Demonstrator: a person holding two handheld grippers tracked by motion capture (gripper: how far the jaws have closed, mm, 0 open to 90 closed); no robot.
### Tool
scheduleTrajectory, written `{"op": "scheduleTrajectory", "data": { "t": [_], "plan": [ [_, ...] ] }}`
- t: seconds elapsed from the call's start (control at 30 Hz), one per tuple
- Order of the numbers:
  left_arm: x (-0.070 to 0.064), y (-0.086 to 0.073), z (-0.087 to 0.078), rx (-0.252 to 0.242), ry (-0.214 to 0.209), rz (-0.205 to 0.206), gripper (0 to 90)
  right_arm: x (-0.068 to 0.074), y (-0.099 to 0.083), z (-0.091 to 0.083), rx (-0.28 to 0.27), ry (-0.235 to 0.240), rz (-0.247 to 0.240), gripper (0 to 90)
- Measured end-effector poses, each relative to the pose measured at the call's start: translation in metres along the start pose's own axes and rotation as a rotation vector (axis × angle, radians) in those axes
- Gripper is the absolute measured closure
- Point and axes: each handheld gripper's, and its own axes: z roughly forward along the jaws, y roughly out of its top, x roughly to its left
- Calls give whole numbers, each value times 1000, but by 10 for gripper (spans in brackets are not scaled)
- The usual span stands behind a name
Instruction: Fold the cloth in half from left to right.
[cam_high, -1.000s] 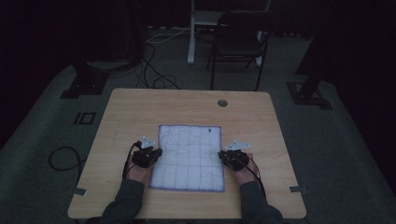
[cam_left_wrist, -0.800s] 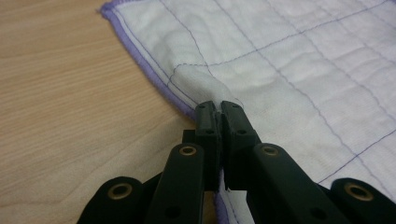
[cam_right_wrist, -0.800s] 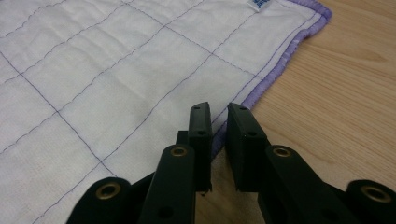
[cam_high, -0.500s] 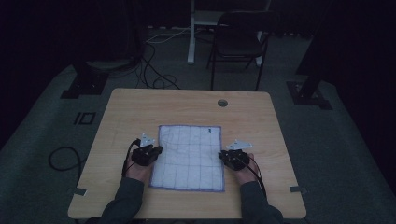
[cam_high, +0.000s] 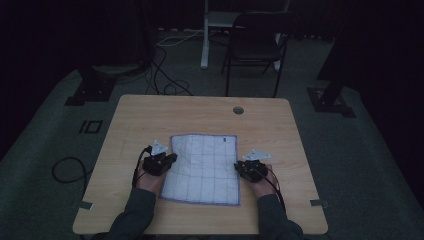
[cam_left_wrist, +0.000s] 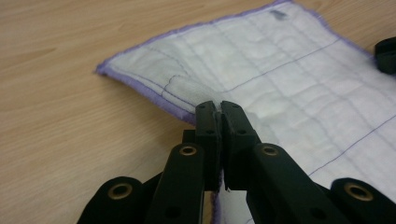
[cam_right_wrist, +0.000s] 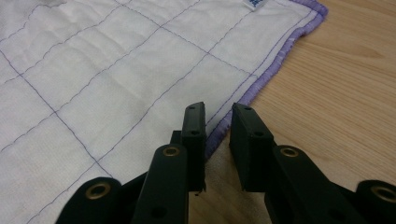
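cloth (cam_high: 205, 167): flat mid-surface, same spot as a second ago
left tool (cam_left_wrist: 219, 109): clamped on cloth's left hem
right tool (cam_right_wrist: 217, 116): jaws narrowly apart over the right hem, gripping nothing
change: basically none, so lift hasn't started

A light wooden table (cam_high: 200, 115) takes up the middle of the high view, with a small round hole (cam_high: 238, 110) near its far edge (a cable port, by the look of it). Beyond it a dark chair (cam_high: 255, 45) stands on the grey floor (cam_high: 45, 145), just beside a white post (cam_high: 204, 35). Loose cables (cam_high: 165, 82) trail across the floor near the table's far left corner, and another cable (cam_high: 67, 170) loops at its left side. Two dark stand bases (cam_high: 92, 85) sit well apart, though the dim light blurs them.
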Motion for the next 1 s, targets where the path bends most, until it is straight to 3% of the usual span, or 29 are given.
{"op": "scheduleTrajectory", "data": {
  "t": [0.8,1.0],
  "plan": [
    [-31,35,-1,-63,-98,55,873,-1,0,0,-1,1,1,758],
    [-37,41,0,-81,-120,53,873,-1,0,0,-1,1,2,757]
  ]
}}
